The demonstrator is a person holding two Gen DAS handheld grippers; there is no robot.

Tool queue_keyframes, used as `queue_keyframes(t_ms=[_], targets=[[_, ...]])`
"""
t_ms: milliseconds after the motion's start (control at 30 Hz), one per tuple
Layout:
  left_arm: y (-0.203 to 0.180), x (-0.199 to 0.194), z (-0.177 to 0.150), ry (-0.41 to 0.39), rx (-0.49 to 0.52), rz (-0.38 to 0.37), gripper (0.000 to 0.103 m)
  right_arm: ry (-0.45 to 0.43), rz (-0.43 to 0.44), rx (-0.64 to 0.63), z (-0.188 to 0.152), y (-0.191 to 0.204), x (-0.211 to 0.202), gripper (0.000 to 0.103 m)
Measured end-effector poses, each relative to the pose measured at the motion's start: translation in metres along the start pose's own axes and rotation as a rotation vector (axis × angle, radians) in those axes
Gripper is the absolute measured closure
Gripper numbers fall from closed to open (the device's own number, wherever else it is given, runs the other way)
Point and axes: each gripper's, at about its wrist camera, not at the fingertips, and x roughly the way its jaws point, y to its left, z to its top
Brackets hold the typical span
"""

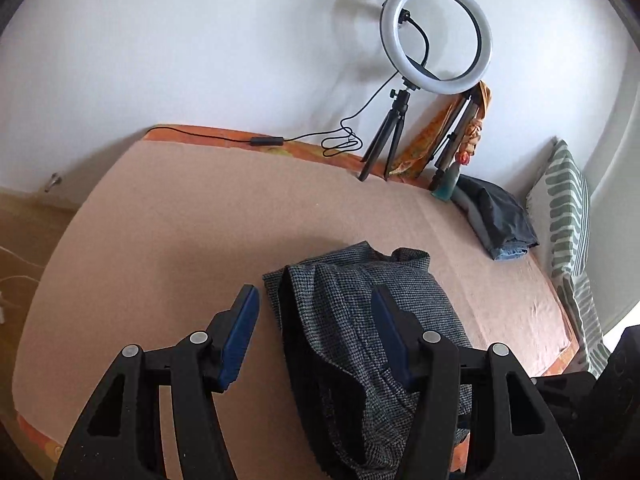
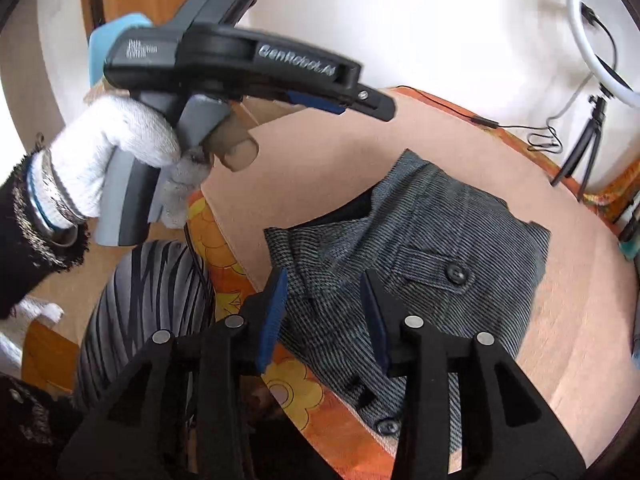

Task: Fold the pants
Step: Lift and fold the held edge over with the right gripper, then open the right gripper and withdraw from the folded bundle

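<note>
Ring light (image 1: 436,36) on a small black tripod (image 1: 386,142) against the white wall, cable trailing left. Dark folded clothes (image 1: 496,216) beside a green-patterned pillow (image 1: 568,208). Orange floral sheet (image 2: 296,392) under the tan board (image 1: 160,220).

Bare bed surface (image 1: 160,220) lying open left of the pants (image 1: 360,320), ring light tripod (image 1: 386,136) and folded clothes pile (image 1: 496,216) standing beyond them

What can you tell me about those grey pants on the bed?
The pants are grey woven cloth with a fine check, a dark lining and dark buttons, one on a pocket flap. They lie rumpled and partly folded on the pinkish bed cover, near its front edge. Both tongs hover open above them; contact is unclear.
</note>
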Motion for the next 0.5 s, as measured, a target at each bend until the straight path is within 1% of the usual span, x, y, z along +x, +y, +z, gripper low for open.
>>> queue_keyframes(t_ms=[67,133,167,233,333,433,500], targets=[[-0.007,0.01,0.001,0.025,0.029,-0.011,0.046,-0.037,-0.025,0.097,-0.014,-0.021,-0.019,0.062],[-0.016,0.022,0.001,0.047,0.071,-0.006,0.046,-0.049,-0.065,0.177,-0.027,-0.039,-0.029,0.06],[-0.019,0.029,0.001,0.066,0.084,-0.01,0.046,-0.041,-0.072,0.209,-0.034,-0.047,-0.03,0.06],[-0.02,0.043,-0.002,0.102,0.088,-0.011,0.046,-0.005,-0.055,0.25,-0.046,-0.059,-0.027,0.06],[-0.02,0.059,-0.009,0.15,0.111,0.027,0.046,0.051,-0.054,0.229,-0.058,-0.058,-0.017,0.06],[-0.015,0.073,-0.022,0.209,0.157,0.111,0.046,0.086,-0.07,0.179,-0.065,-0.054,-0.007,0.06],[-0.009,0.076,-0.03,0.239,0.179,0.152,0.046,0.101,-0.061,0.178,-0.069,-0.056,-0.001,0.06]])
